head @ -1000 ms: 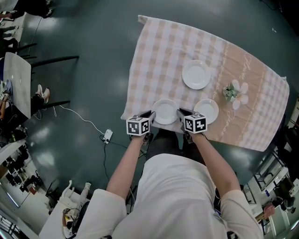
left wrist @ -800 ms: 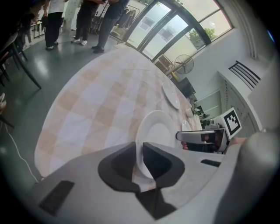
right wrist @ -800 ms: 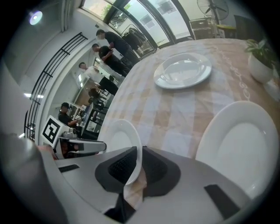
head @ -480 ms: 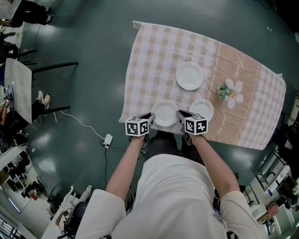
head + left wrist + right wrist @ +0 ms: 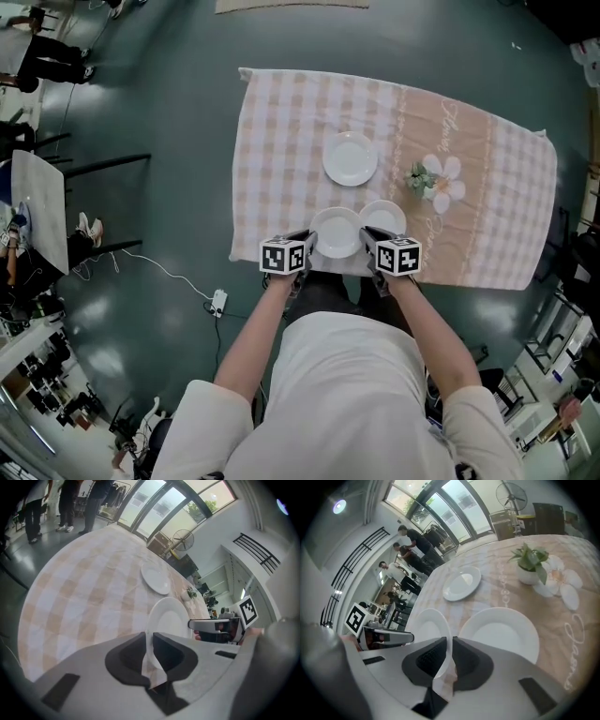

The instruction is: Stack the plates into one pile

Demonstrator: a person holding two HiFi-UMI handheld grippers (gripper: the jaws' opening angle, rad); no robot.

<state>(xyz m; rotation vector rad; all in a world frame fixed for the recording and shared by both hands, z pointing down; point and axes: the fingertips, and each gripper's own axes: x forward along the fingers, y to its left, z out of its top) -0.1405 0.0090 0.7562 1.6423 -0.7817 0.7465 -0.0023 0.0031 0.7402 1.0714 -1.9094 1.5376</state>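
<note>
While two grippers pinch one plate, two more lie loose

Standing by the table (image 5: 242, 192), draped in a peach-and-white checked cloth (image 5: 286, 122), I see the person bent over its near edge with a gripper in each hand. A small potted plant (image 5: 420, 176) stands on the cloth. The held plate (image 5: 336, 232), white and round, is nearer the person than the potted plant and off toward the left-hand side. The left gripper (image 5: 308, 241) has it by one rim, its dark fingers (image 5: 127, 654) closed tight on the thin white edge. The right gripper (image 5: 367, 235) takes the opposite rim, its fingers (image 5: 471, 660) likewise clamped on it. A scrap of checked stuff shows under the rim between each pair, and I cannot tell whether cloth is caught there. Nor can I tell whether the plate is clear of the cloth. A second plate (image 5: 384, 217) lies flat just beside the held plate, between it and the potted plant. The far plate (image 5: 350, 157) lies alone, about level with the potted plant and apart from it, on the held plate's side.
</note>
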